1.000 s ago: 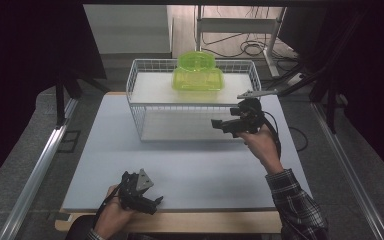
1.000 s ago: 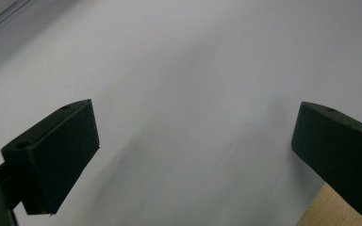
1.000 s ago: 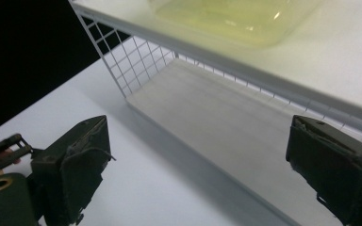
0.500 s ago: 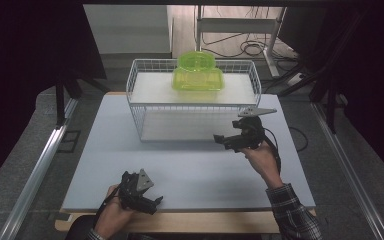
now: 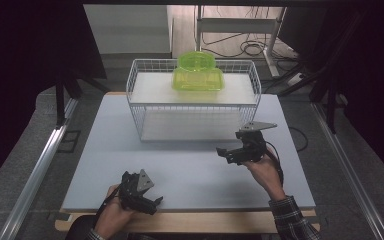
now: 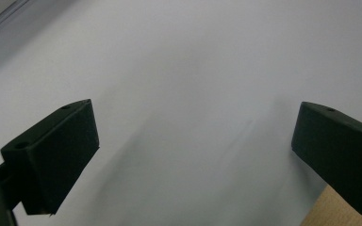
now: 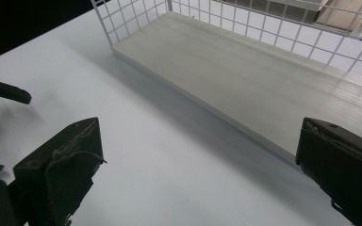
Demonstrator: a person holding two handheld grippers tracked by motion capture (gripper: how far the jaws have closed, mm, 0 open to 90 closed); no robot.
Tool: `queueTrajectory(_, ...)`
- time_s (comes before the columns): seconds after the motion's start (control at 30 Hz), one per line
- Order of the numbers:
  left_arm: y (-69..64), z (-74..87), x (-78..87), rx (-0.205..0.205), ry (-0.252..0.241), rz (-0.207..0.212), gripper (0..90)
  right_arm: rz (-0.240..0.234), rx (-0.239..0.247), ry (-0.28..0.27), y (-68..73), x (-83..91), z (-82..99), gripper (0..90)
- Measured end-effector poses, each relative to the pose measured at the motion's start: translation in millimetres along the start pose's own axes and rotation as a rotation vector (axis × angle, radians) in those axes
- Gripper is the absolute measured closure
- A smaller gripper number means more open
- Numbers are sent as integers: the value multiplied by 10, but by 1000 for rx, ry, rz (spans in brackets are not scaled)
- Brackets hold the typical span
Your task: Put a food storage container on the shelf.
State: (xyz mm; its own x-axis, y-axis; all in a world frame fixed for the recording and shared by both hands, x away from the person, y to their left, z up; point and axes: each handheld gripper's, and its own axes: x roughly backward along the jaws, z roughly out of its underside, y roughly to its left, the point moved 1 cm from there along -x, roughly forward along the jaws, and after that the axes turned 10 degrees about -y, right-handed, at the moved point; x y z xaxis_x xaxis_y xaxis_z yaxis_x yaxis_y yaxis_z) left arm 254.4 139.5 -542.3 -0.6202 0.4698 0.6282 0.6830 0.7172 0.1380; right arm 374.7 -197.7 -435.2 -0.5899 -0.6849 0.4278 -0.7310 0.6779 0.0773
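Observation:
A white wire rack (image 5: 140, 107) with two shelves stands at the back of the table. On its top shelf sits a clear yellow-green plastic container (image 5: 198, 76). My right gripper (image 5: 226, 155) hovers low over the table in front of the rack's right end, its jaws pointing left. Those jaws have just been opening and hold nothing. In the right gripper view my right gripper (image 7: 198, 141) faces the rack's lower shelf (image 7: 245, 80). My left gripper (image 5: 152, 205) rests near the table's front edge, open and empty. In the left gripper view my left gripper (image 6: 193, 132) looks at bare tabletop.
The white tabletop (image 5: 180, 165) ends in a wooden front edge (image 6: 353, 207). The left gripper's jaw tips (image 7: 9, 92) show at the left of the right gripper view. Cables (image 5: 245, 47) lie on the floor behind the rack, and a metal rail (image 5: 40, 165) runs along the left.
My right gripper has come down and toward the person, from beside the rack's right front to low over the table. The left gripper has stayed put.

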Motion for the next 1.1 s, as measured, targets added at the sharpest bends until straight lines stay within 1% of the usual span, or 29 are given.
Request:
queueTrajectory(0.13, 5, -1, 8, -4, -1, 0, 9, 12, -5, -5, 2, 38, 73, 5)
queueTrajectory(0.37, 12, 1, 18, 5, -13, 3, 8, 41, 24, 2, 13, 108, 214, 2)
queueTrajectory(0.53, 14, 3, 20, 2, -15, 2, 7, 52, 13, 11, 7, 137, 310, 2)
queueTrajectory(0.73, 9, 10, 19, -28, -10, -8, 4, 57, -4, 17, 11, 167, 411, 3)
queueTrajectory(0.97, 17, 15, 30, -39, -15, -14, 0, 65, -9, 39, 33, 180, 546, 4)
queueTrajectory(1.1, 28, 19, 35, -31, -23, -15, 0, 70, -11, 54, 39, 180, 632, 6)
